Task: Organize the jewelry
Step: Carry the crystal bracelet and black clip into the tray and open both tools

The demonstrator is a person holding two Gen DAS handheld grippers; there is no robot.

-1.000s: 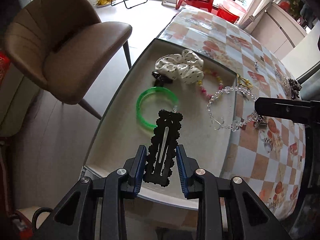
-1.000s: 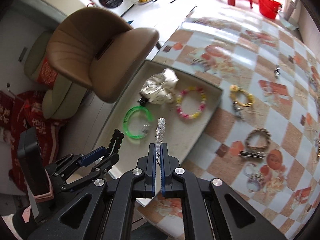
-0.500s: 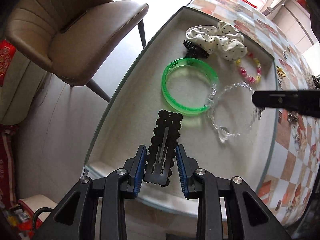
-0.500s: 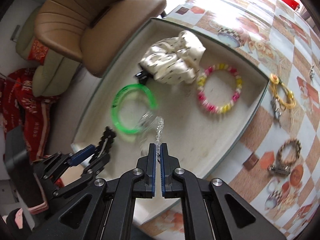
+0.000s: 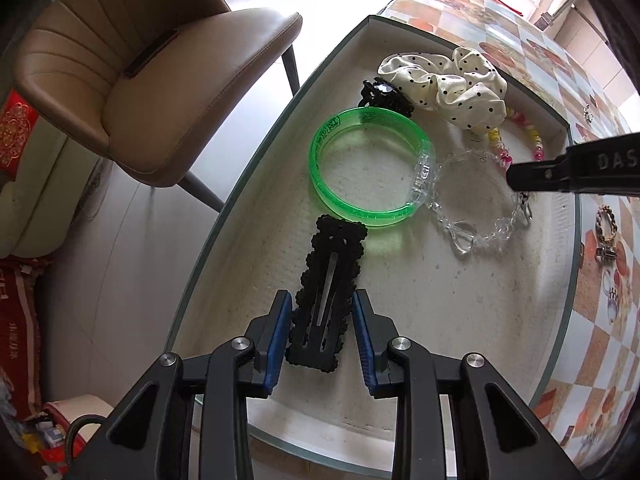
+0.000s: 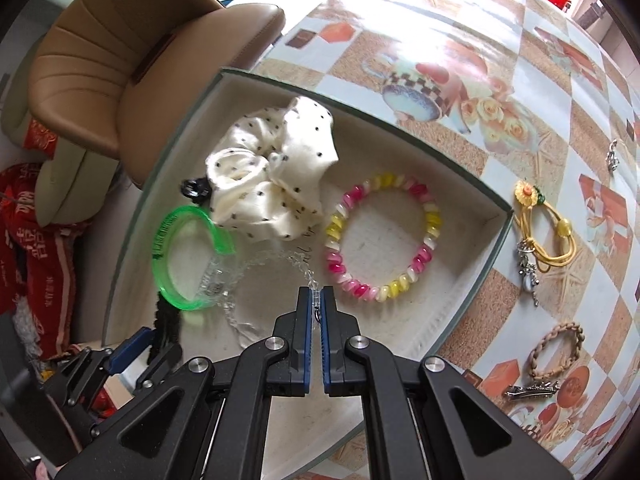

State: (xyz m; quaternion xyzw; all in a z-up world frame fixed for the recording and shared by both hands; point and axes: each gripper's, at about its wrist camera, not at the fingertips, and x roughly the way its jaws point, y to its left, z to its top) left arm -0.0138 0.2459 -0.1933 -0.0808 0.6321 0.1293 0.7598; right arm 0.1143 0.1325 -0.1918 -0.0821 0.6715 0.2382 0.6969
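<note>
A: Over the near left corner of the tray [image 5: 256,168], the left gripper [image 5: 322,322] has its blue pads closed against the edges of the black hair clip [image 5: 326,292]. The clip's far tip points at the green bangle [image 5: 360,200] and nearly meets its rim.

B: And lying in the tray already?

A: Going rightward: the bangle, a small black claw clip [image 5: 384,96] behind it, the polka-dot scrunchie [image 6: 276,184], then the pink and yellow bead bracelet [image 6: 384,236] towards the right wall. The clear crystal bracelet [image 5: 472,216] is draped across the bangle's right side and sags onto the liner.

B: Who has that one?

A: The right gripper [image 6: 316,304]. Its fingers are pinched nearly together on the clasp end of the clear chain, low over the tray floor.

B: So both are about to set things down. How should it go?

A: I'd lower the black clip flat onto the bare liner short of the bangle, then open, so it doesn't land on the rim. For the chain, I'd draw the clasp towards the empty near side first, so the loop slides off the bangle, and release only once it rests. It looks slippery and likely to snag.

B: Anything left outside?

A: On the tablecloth [image 6: 472,92] to the right: a yellow cord tie [image 6: 540,220], a braided bracelet [image 6: 556,348] and a metal clip [image 6: 532,390].
</note>
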